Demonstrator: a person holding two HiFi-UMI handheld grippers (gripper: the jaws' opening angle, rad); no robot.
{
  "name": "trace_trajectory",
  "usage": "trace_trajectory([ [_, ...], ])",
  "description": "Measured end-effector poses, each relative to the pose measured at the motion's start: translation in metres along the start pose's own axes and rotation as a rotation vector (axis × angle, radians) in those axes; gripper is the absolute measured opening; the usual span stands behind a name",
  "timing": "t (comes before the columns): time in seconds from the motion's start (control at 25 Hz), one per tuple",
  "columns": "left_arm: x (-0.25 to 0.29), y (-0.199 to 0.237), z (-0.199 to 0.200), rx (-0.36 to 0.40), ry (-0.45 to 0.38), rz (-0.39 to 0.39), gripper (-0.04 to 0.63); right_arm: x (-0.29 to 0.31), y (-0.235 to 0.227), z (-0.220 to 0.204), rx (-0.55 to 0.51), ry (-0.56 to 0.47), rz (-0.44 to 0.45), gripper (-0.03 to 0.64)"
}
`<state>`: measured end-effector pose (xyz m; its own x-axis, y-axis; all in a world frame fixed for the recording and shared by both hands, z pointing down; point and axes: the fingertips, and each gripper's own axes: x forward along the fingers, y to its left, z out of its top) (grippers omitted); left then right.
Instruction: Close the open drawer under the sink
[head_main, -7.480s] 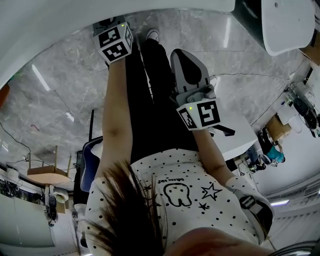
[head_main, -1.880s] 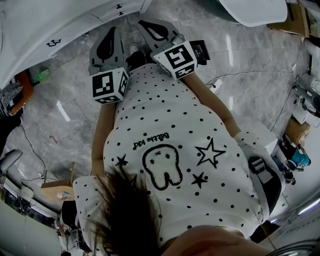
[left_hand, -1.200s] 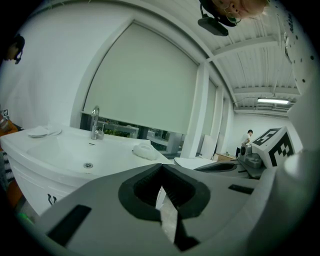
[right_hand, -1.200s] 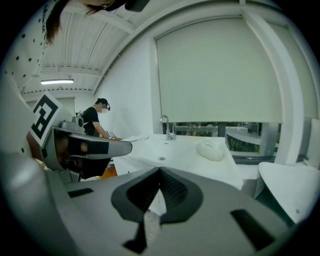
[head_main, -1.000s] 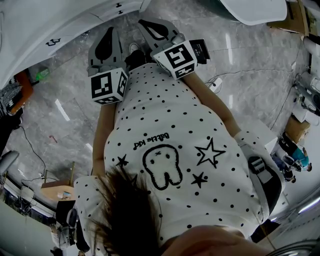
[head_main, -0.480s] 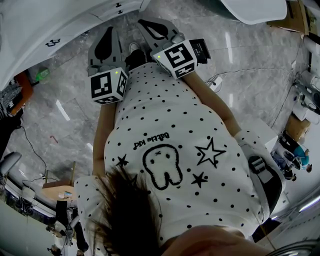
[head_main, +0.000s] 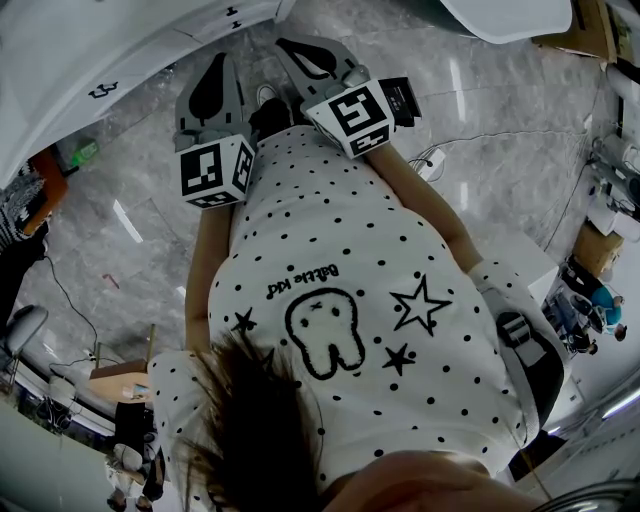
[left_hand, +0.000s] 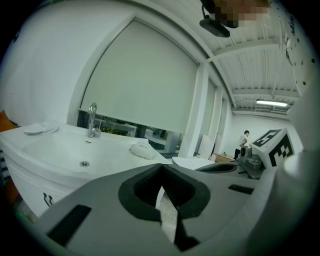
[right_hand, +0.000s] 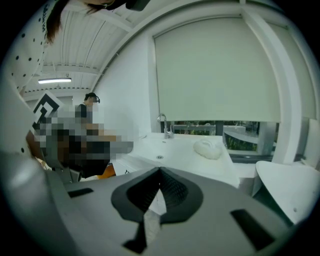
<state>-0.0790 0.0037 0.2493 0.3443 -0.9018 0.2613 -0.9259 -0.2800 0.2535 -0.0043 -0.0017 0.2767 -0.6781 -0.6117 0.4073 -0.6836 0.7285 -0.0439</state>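
**A:** How many grippers are there, and how do their jaws stand?

**B:** There are two. In the head view the left gripper (head_main: 221, 60) is at 11 o'clock and the right gripper (head_main: 284, 43) at 12 o'clock, side by side above the dotted shirt (head_main: 340, 250). Each one carries one marker cube. Both pairs of jaws are pressed together at the tips, and nothing is between them.

**A:** Where is the drawer?

**B:** It is under the sink (left_hand: 55, 150). In the left gripper view the drawer (left_hand: 31, 184) is at 8 o'clock, in the white front below the basin, and it has one dark handle (left_hand: 46, 200). No gripper touches it. I cannot tell if it is pulled out or pushed in.

**A:** What stands on the sink?

**B:** There is one tap (left_hand: 92, 119) at 10 o'clock and one drain hole (left_hand: 84, 163) in the basin. One white lump (left_hand: 143, 150), maybe a sponge, lies near the right rim. At the left edge I see a white dish (left_hand: 36, 129).

**A:** Anything more?

**B:** In the head view I count two dark handles (head_main: 101, 90) on the white cabinet (head_main: 60, 50) at 10 o'clock, and grey marble floor (head_main: 130, 230) is below it. In the left gripper view one person (left_hand: 244, 143) is far away at 3 o'clock.
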Motion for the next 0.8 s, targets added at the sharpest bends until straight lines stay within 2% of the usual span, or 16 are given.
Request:
trace_trajectory([
  [0.8, 0.0011, 0.0007, -0.0003, 0.009, 0.007, 0.002, 0.005, 0.0038, 0.0013, -0.0013, 0.000, 0.008, 0.015, 0.014],
])
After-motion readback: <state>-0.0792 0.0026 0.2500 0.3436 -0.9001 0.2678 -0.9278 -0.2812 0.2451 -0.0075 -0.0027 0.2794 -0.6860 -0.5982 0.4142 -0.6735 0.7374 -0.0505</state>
